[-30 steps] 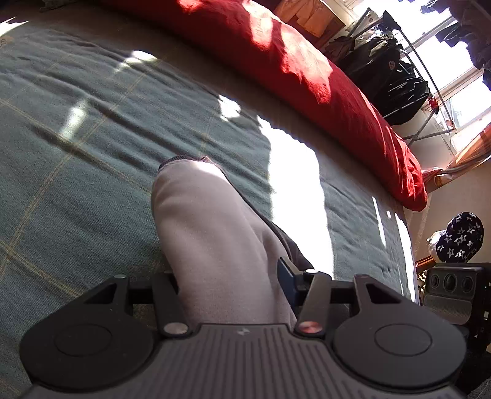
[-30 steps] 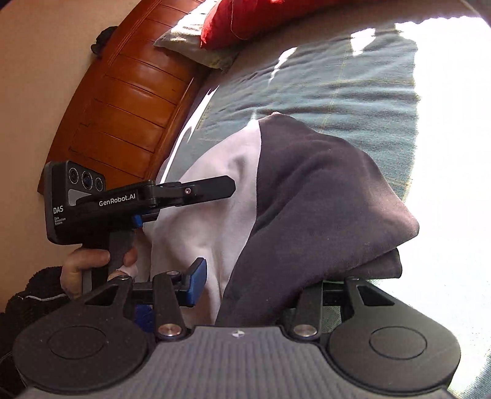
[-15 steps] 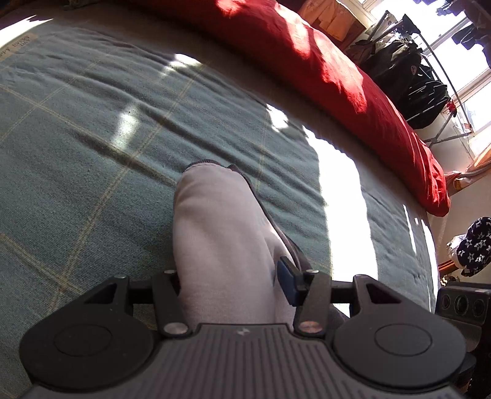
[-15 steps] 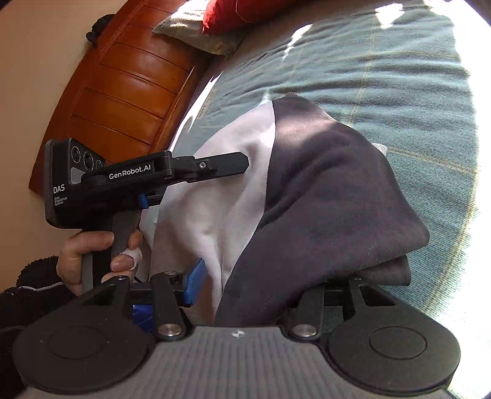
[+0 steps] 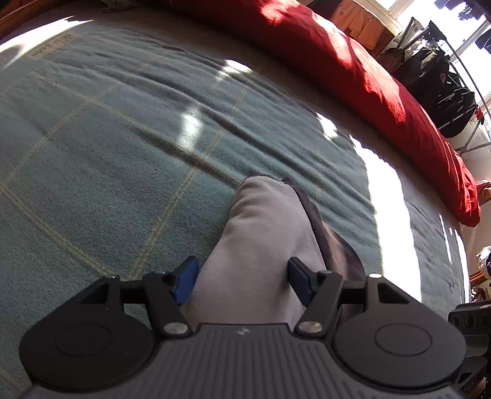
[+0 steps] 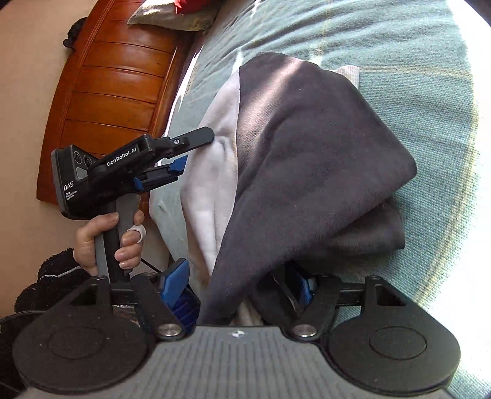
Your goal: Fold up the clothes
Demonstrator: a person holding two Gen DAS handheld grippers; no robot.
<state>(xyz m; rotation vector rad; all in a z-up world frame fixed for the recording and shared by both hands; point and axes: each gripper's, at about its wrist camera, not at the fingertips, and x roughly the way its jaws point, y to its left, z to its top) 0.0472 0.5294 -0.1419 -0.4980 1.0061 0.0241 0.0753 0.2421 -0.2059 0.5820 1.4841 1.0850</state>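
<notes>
A two-tone garment, pale grey [image 5: 264, 242] on one side and dark grey [image 6: 307, 159] on the other, lies folded over on the teal bedspread [image 5: 122, 147]. My left gripper [image 5: 241, 280] straddles its pale fold; the jaws are opening and the blue pads [image 5: 185, 284] stand off the cloth. My right gripper [image 6: 239, 285] sits at the dark edge with jaws opening, cloth draped between them, and its left pad [image 6: 175, 284] is clear of the fabric. In the right wrist view the left gripper [image 6: 196, 150] is beside the pale side, held by a hand [image 6: 104, 242].
A long red duvet [image 5: 353, 70] runs along the far side of the bed. A wooden headboard [image 6: 116, 83] and a pillow [image 6: 172, 18] lie beyond the garment. A rack of dark clothes [image 5: 438, 86] stands by the bright window. Strong sun falls across the bedspread.
Both grippers have come down toward the bed and their jaws have widened, freeing the cloth they pinched. The garment has settled lower onto the bedspread.
</notes>
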